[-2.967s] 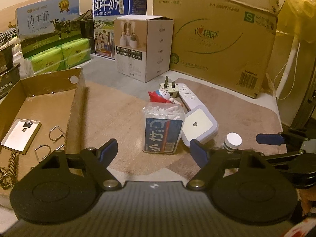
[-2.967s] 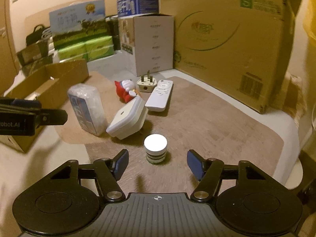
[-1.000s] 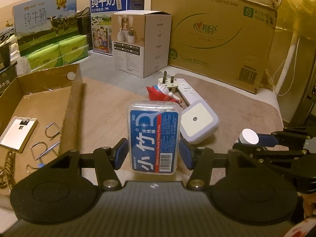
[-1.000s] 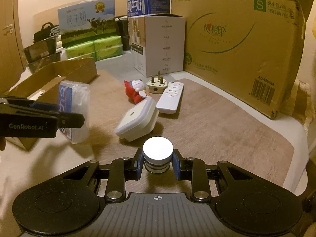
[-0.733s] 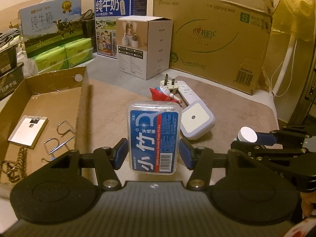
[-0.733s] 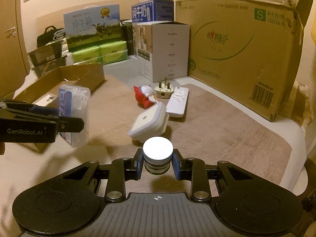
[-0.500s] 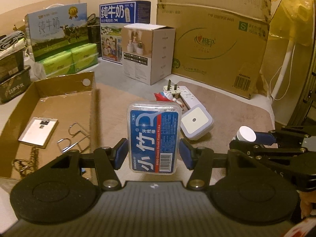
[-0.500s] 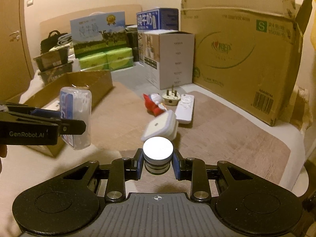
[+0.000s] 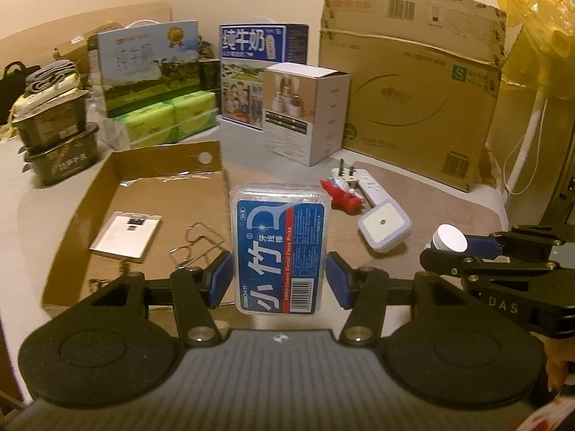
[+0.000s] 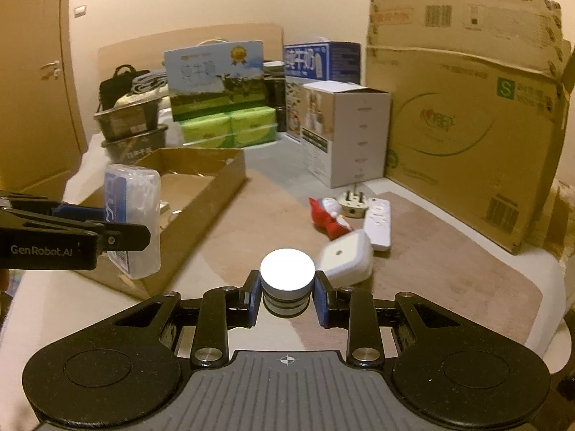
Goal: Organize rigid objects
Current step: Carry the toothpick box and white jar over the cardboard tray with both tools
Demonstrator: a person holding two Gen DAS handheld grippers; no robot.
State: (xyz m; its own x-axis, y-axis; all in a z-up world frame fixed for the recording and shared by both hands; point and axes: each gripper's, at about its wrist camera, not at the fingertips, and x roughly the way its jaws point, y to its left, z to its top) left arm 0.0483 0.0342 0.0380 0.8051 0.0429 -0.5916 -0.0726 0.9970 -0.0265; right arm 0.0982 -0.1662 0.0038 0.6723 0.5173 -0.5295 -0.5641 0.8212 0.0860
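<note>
A cluttered tabletop (image 9: 449, 194) stacked with cartons is seen. The left claw (image 9: 280, 280) is clamped on a clear plastic dental-floss-pick box with a blue label (image 9: 280, 251), held above the shallow cardboard tray (image 9: 158, 158); the right claw (image 10: 286, 300) is clamped on a small white-capped round jar (image 10: 286, 280). The smooth-sided box could slip out if it were jolted.

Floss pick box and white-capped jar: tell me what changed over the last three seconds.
The left gripper closed on the floss pick box, the right gripper on the white-capped jar, and both were lifted off the mat. The night light, red figurine and cardboard tray stayed put.
</note>
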